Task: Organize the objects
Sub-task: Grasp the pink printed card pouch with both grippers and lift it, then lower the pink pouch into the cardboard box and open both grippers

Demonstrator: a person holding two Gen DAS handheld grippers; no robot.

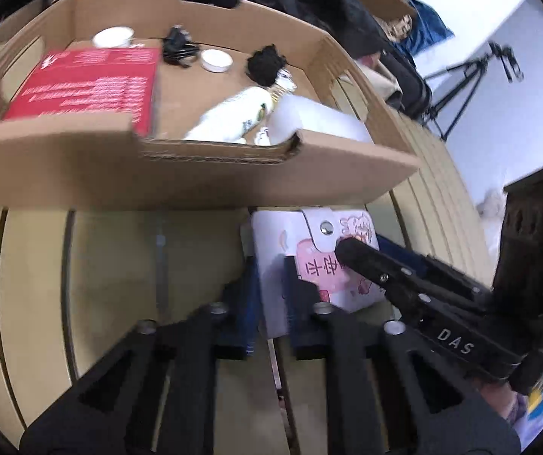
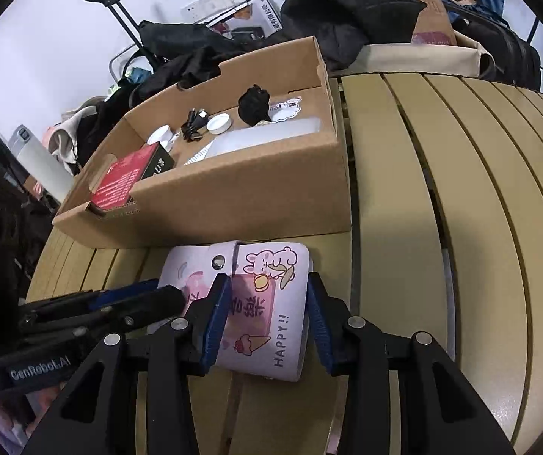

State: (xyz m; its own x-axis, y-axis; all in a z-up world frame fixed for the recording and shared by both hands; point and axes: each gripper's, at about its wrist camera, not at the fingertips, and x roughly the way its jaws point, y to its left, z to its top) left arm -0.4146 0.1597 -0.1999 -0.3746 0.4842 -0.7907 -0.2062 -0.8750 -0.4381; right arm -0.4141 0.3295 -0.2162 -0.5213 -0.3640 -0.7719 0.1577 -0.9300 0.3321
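Note:
A pink cartoon wallet (image 2: 264, 311) with a snap flap lies on the slatted table just in front of the cardboard box (image 2: 233, 197). My right gripper (image 2: 267, 314) has a finger on each side of it, pads at its sides. My left gripper (image 1: 271, 284) is closed on the wallet's left end (image 1: 271, 250); the right gripper's fingers (image 1: 377, 265) cross over the wallet from the right. The box (image 1: 195, 178) holds a red packet (image 1: 89, 87), a white tube (image 1: 233, 113), two white lids, a black cable and a black clump.
Slatted yellow table (image 2: 461, 208) extends to the right. Dark clothes and bags (image 2: 347, 7) pile behind the box. A tripod (image 1: 468, 79) stands by the wall, a dark wooden chair (image 1: 537, 235) at right.

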